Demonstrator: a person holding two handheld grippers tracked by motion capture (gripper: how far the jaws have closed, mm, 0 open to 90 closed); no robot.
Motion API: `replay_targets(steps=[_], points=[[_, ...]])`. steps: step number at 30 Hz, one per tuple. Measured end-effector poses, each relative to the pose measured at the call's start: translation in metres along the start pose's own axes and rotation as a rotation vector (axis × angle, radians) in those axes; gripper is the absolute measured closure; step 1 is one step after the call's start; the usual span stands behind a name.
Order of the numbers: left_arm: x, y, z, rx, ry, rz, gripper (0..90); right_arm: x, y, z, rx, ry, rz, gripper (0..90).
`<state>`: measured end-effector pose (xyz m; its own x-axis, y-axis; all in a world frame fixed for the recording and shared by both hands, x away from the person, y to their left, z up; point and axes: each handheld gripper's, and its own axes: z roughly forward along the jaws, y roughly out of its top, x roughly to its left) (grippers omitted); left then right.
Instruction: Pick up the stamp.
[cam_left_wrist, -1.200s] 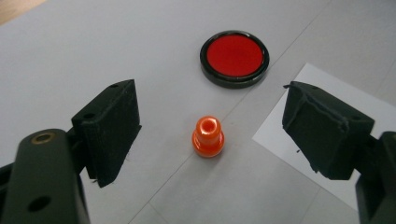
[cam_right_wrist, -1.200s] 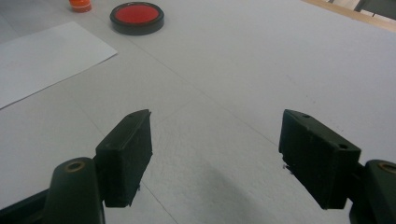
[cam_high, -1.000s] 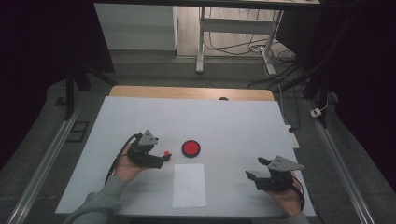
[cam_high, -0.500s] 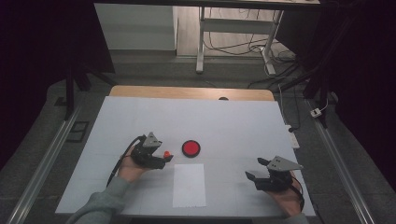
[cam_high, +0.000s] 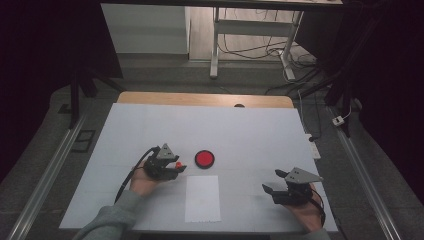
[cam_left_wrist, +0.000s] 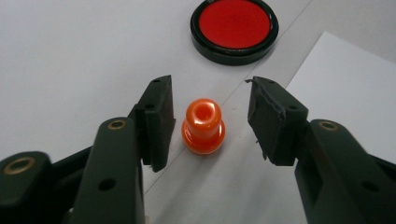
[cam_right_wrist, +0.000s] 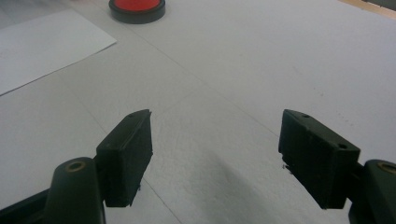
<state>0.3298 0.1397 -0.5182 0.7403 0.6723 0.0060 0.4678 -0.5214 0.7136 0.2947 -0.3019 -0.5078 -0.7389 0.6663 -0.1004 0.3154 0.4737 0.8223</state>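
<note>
Two tools work over our white-covered desk (cam_high: 240, 130), one in each of our hands. Toward the left half of the desk, nearer the front edge than the back, our left tool (cam_high: 176, 167) lies low with its jaws parted around a small orange peg (cam_left_wrist: 203, 126). In the left gripper view the peg stands upright on the desk between the two black jaws, with a gap on either side, so neither pad touches it; the left tool grips nothing. The peg has a wider base and a narrower top with a hollow in it.

Just right of the peg, close to the middle of the desk, sits a round red disc with a black rim (cam_high: 204, 158), flat on the surface. A white sheet of paper (cam_high: 202, 198) lies just in front of the disc, reaching almost to the front edge.

Near the front right corner, our right tool (cam_high: 274, 181) rests well apart from the disc and the paper. Its jaws stand wide open over bare desk, holding nothing, as the right gripper view shows.
</note>
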Motion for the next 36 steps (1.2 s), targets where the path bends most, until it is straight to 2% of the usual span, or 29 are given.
replay_targets(steps=[11,20,22,28,36], points=[[0.0009,-0.0017,0.0019,0.010,-0.009,0.009,61.7,-0.0002,-0.0005,0.0003,0.007,-0.001,-0.003,25.3],[0.0012,-0.0025,0.0040,0.015,-0.001,0.011,65.7,0.0002,-0.0005,0.0008,0.005,0.003,-0.004,25.3],[0.0014,-0.0027,0.0043,0.017,0.007,0.014,69.6,0.0002,-0.0006,0.0010,0.006,0.003,-0.004,25.3],[0.0022,-0.0034,0.0042,0.012,0.004,0.017,71.4,0.0002,-0.0007,0.0014,0.007,0.004,-0.007,25.3],[0.0027,-0.0033,0.0015,0.002,0.022,0.025,72.1,0.0001,-0.0007,0.0010,0.006,0.003,-0.007,25.3]])
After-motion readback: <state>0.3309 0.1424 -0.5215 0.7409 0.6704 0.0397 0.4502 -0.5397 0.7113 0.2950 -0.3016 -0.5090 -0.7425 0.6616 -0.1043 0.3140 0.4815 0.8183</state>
